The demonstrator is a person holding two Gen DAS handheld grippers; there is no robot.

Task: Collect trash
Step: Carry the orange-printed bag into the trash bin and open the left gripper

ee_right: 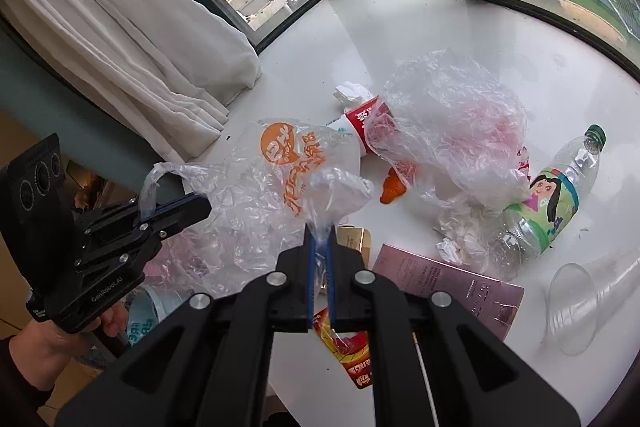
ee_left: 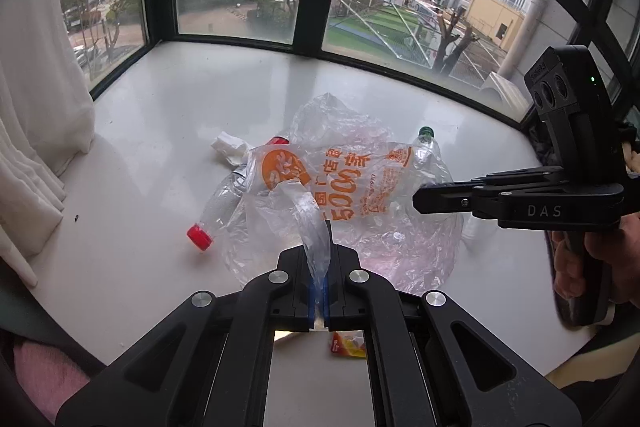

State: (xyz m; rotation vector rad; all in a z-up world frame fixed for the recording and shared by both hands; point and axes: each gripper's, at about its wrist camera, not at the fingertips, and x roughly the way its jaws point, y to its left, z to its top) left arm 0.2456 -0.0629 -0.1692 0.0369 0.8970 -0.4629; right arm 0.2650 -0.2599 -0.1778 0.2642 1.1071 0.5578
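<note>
Bag-opening step under way on white windowsill counter point(ee_left: 168, 99).
Left gripper point(ee_left: 319, 239) and right gripper point(ee_right: 320, 239) each pinch one handle of the clear orange-printed plastic bag point(ee_right: 256, 195); next, spread it and load the red-capped clear bottle point(ee_left: 212, 215).

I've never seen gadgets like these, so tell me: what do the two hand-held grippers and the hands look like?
The left gripper and right gripper are matte black plastic linkages with silver round bolts and blue-lined fingers. Each carries a black camera box with round lenses; the right shows a green light and white "DAS" lettering. Bare hands grip the handles; the left hand has a dark sleeve.
</note>
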